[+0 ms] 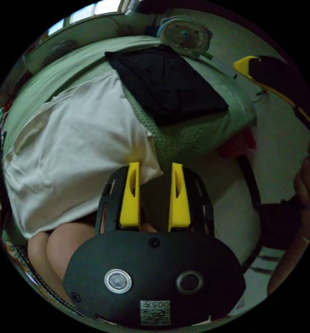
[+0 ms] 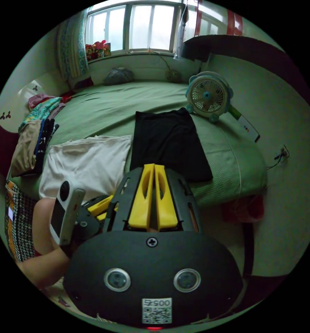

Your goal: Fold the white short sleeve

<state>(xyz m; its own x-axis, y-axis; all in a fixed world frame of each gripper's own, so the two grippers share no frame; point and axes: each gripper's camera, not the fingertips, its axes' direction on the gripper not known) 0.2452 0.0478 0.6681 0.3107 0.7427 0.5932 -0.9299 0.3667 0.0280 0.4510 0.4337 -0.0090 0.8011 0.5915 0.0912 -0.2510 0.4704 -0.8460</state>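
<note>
In the left gripper view, my left gripper sits at the near edge of the bed with its 2 yellow fingers spread well apart and nothing between them; the left finger overlaps the near right corner of the white short sleeve, though I cannot tell if it touches the cloth. The shirt lies flat on the bed with its near hem draped toward the person's knees, which I take as laid out ready for a fold, with me lining up on that corner. Just beside it, farther right, a folded black garment rests squared off, probably done and set aside. A small fan stands at the far edge, and the right gripper shows at the upper right, held off from the bed. In the right gripper view, my right gripper has its 2 fingers pressed nearly together with nothing in them, hovering short of the bed. The white short sleeve lies near left, the black garment to its right, the fan beyond. The left gripper sits low at the shirt's near edge. A stack of clothes lines the bed's left side, and a window lights the far wall.
</note>
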